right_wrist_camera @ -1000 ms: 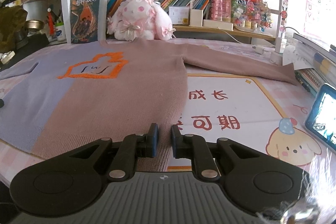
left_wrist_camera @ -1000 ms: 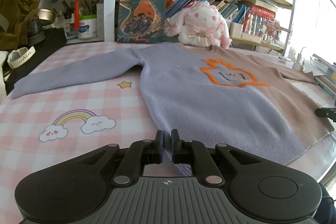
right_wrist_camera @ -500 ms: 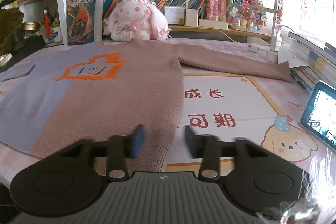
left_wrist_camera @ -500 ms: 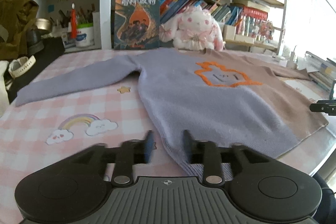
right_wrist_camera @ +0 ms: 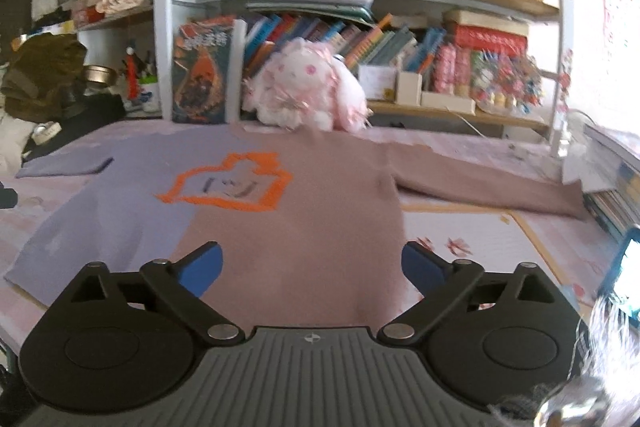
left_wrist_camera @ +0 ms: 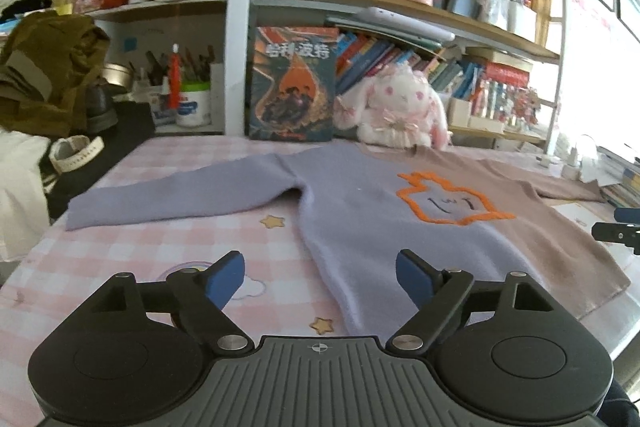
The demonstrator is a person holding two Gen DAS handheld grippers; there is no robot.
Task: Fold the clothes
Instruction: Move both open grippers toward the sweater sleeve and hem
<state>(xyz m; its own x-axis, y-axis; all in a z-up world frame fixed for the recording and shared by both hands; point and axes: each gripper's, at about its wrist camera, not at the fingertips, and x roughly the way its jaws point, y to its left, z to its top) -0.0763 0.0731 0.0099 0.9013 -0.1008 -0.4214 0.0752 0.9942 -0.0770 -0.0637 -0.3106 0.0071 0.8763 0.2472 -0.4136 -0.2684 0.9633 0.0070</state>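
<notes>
- Two-tone sweater (left_wrist_camera: 372,223) spread flat across the middle of both frames: lilac half toward the left, dusty-pink half (right_wrist_camera: 320,227) toward the right, orange outlined motif (left_wrist_camera: 452,203) at the chest.
- Pink checked table cover (left_wrist_camera: 168,247) under the sweater, filling the lower left of the left wrist view (rainbow and star prints showing).
- Lilac sleeve (left_wrist_camera: 180,195) stretched toward the left edge; pink sleeve (right_wrist_camera: 488,187) stretched toward the right edge of the right wrist view.
- Left gripper (left_wrist_camera: 320,277) at bottom centre, jaws opening and wide apart, blue pads (left_wrist_camera: 224,277) clear of the fabric, lilac hem seen in the gap.
- Right gripper (right_wrist_camera: 312,267) at bottom centre, jaws likewise opening, nothing clamped, pink hem area seen in the gap.
- Pink-and-white plush rabbit (left_wrist_camera: 396,107) upper centre, just behind the collar.
- Upright book (left_wrist_camera: 292,87) left of the rabbit, against the shelf.
</notes>
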